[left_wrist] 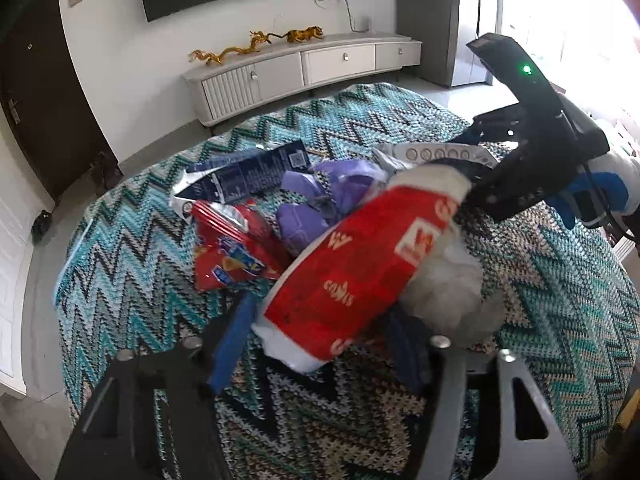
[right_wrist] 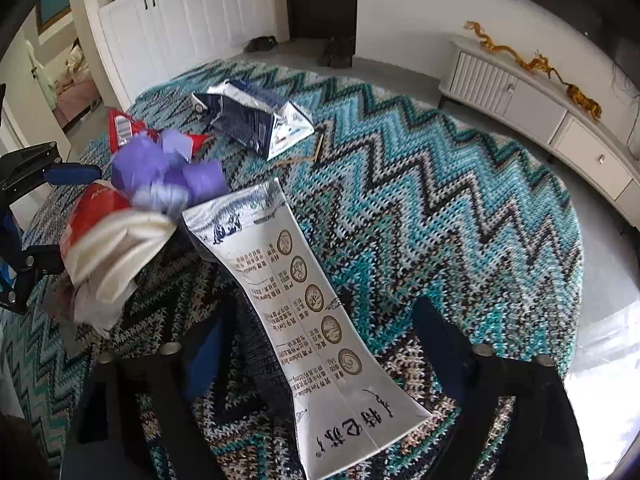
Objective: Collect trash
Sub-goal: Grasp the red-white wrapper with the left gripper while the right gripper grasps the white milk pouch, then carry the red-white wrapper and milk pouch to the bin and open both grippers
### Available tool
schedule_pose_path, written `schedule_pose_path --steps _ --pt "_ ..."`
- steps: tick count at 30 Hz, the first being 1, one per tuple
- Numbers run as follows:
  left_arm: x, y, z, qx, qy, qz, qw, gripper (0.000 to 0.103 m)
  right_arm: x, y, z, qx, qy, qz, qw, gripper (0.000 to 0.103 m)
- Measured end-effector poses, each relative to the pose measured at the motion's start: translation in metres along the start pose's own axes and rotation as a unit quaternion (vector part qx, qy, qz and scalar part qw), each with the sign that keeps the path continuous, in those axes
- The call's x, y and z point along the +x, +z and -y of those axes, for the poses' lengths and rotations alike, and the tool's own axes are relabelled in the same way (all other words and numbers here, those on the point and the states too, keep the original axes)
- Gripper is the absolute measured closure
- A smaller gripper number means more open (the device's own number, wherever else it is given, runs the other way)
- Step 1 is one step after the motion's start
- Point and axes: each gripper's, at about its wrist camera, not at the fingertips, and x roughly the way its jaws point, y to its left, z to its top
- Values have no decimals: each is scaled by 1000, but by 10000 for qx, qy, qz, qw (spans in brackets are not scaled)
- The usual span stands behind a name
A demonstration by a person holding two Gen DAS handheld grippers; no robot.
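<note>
My left gripper (left_wrist: 324,344) is shut on a red and white paper cup (left_wrist: 356,264), crushed, held above the rug with crumpled white tissue (left_wrist: 452,284) beside it. My right gripper (right_wrist: 320,340) has its jaws spread wide with a flattened white milk carton (right_wrist: 316,320) lying between them; whether it is gripped is unclear. The right gripper also shows in the left wrist view (left_wrist: 508,176). A purple wrapper (left_wrist: 320,196), a red snack bag (left_wrist: 232,248) and a dark blue carton (left_wrist: 248,176) lie on the teal zigzag rug (left_wrist: 132,240).
A grey TV cabinet (left_wrist: 304,68) with gold figurines stands beyond the rug under a wall TV. White cupboards (right_wrist: 180,20) and shoes on the floor show in the right wrist view. A thin stick (right_wrist: 318,148) lies near the blue carton (right_wrist: 256,120).
</note>
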Motion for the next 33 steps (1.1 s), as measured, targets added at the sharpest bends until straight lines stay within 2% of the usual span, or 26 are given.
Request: schedule_pose_path --steps 2,5,6,10,11,15,20,33 --pt "0 -2 0 -74 -53 -14 10000 57 -1 -3 -1 10 28 40 10000 39" --pt "-2 -4 0 -208 -162 -47 9996 69 -7 -11 -1 86 43 112 9999 59" --pt "-3 -6 1 -267 -162 -53 9995 69 -11 -16 -1 135 52 136 9998 64" --pt "-11 -13 1 -560 -136 10 9983 70 -24 -35 -2 252 49 213 9994 64" --pt "-15 -16 0 -661 -149 38 9977 87 -28 -40 -5 269 41 232 9994 64" --pt "-31 -24 -3 -981 -244 144 9948 87 -44 -55 -14 353 68 342 9988 65" --pt "-57 -34 1 -1133 -229 322 9928 87 -74 -71 -29 428 154 574 9973 65" --pt "-136 -68 13 -1589 15 855 9836 87 -141 -118 -70 626 434 1105 9910 65"
